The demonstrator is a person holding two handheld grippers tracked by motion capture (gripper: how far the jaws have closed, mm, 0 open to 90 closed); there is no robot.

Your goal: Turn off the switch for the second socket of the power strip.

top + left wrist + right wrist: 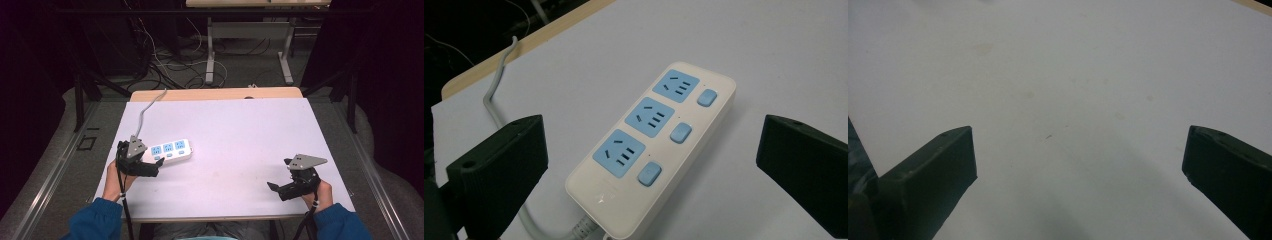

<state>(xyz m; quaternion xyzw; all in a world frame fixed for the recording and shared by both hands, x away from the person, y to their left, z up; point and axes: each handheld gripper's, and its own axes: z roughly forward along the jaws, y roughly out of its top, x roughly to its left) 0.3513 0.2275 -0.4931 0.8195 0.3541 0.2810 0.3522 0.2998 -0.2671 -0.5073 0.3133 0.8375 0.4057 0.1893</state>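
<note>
The work looks barely begun: the left tongs (651, 165) stand wide open and hold nothing, their jaws apart on either side of the white power strip (651, 145), which lies flat on the worktop (240, 130) — closing on it is still to come. The right tongs (281, 189) are also wide open and empty, well apart from the strip. The left gripper view shows three blue sockets with switches; the high view shows the grey cable (145, 112) trailing off the far edge.

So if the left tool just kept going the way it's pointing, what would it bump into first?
Most likely the white power strip. In the left gripper view it lies straight ahead between the open jaws of the left tool, cable end nearest. How close is hard to judge.
</note>
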